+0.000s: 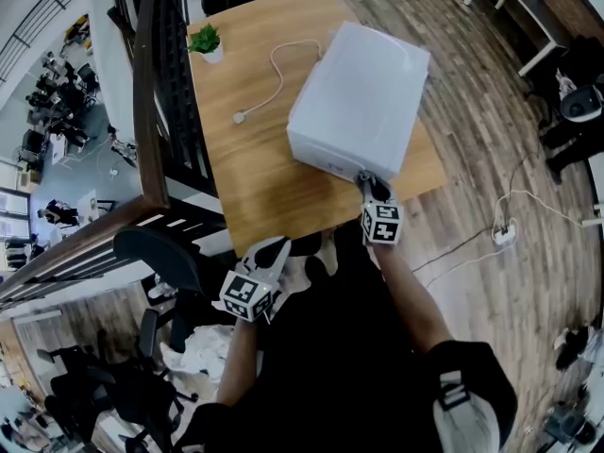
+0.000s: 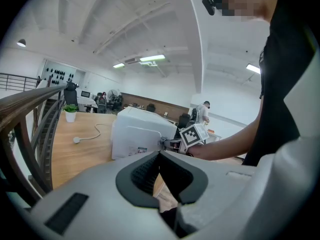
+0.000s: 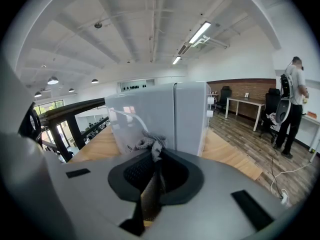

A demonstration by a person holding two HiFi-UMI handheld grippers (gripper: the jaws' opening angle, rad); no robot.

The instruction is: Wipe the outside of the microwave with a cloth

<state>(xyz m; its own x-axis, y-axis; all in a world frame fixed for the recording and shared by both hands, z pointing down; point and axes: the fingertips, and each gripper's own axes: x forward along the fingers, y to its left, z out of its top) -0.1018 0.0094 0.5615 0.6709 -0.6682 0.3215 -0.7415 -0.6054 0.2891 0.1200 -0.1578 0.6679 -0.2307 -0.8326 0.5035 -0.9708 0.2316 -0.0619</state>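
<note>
A white microwave [image 1: 359, 97] stands on the wooden table [image 1: 245, 168], toward its right end. My right gripper [image 1: 368, 182] is at the microwave's near lower face, shut on a grey cloth [image 3: 150, 145] that bunches out past the fingertips against the white wall [image 3: 165, 116]. My left gripper [image 1: 276, 248] hangs below the table's front edge, away from the microwave, jaws together with nothing between them. The left gripper view shows the microwave [image 2: 137, 134] ahead and the right gripper [image 2: 167, 144] at its corner.
A small potted plant [image 1: 206, 41] and a white cord with its plug [image 1: 241, 117] lie on the table's far left. A dark railing [image 1: 146, 92] runs along the table's left side. A black chair [image 1: 156, 248] sits near the left gripper. A power strip [image 1: 505, 232] lies on the floor.
</note>
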